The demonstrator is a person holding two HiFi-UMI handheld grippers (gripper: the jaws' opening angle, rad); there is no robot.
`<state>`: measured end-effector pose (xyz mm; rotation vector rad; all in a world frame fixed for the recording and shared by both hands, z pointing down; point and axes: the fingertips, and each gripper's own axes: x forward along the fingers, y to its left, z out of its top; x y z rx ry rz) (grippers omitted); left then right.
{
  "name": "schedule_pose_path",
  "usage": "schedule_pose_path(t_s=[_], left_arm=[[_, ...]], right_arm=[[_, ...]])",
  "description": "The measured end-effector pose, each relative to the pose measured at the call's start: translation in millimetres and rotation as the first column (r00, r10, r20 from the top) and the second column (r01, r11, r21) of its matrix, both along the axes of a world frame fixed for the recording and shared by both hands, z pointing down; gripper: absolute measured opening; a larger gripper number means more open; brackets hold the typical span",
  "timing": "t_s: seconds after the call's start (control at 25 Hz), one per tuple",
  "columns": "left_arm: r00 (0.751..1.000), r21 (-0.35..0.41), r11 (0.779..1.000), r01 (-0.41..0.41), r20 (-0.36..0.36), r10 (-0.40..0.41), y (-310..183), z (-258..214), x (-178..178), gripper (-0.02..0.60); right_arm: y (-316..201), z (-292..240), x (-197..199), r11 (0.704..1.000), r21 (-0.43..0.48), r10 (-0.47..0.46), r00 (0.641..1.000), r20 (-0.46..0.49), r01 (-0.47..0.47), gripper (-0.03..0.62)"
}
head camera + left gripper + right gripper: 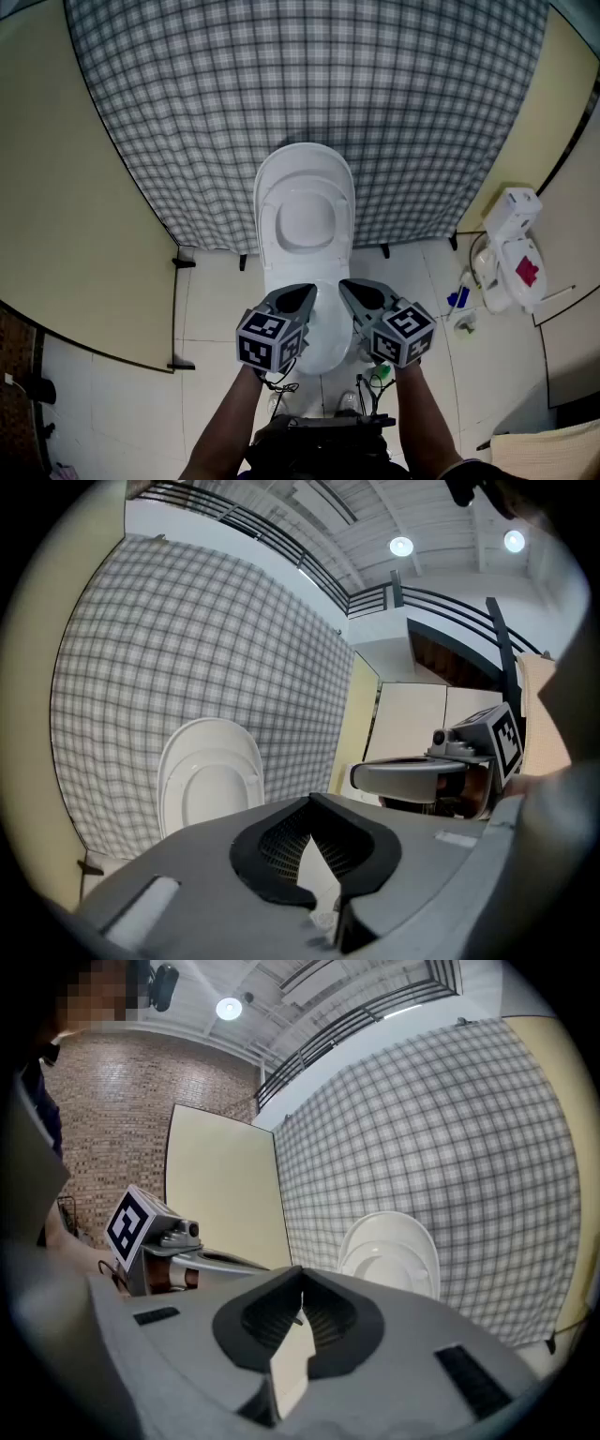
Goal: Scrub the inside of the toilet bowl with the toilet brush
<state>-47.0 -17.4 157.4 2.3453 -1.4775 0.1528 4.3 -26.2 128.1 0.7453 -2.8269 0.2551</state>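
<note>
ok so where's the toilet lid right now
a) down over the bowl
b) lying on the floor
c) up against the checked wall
c: the lid stands raised against the checked wall, behind the bowl.

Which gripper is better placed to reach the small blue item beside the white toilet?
Right, probably: the right gripper, shut and empty, is nearer the small blue item right of the white toilet.

Readable text: none you can make out.
Black-and-white marker cubes (pixel 271 339): patterns only, no letters.
Red label (pixel 528 270) on white plastic unit (pixel 511 211), three o'clock: illegible.
</note>
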Motion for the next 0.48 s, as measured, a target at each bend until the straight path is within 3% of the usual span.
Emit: schedule_pose_path(t_s=[0.2, 0.48], left_arm=[[0.999, -0.072, 0.997, -0.018, 0.03, 0.02, 5, 55, -7, 0.008], [0.995, -0.199, 0.977, -0.082, 0.042, 0.092, 2, 140, 38, 0.008]], right_arm=[[-5, 53, 9, 0.997, -0.042, 0.066, 0.997, -0.044, -0.068, 0.015], [-10, 148, 64, 0.973, -0.187, 0.108, 0.981, -0.164, -0.138, 0.017]])
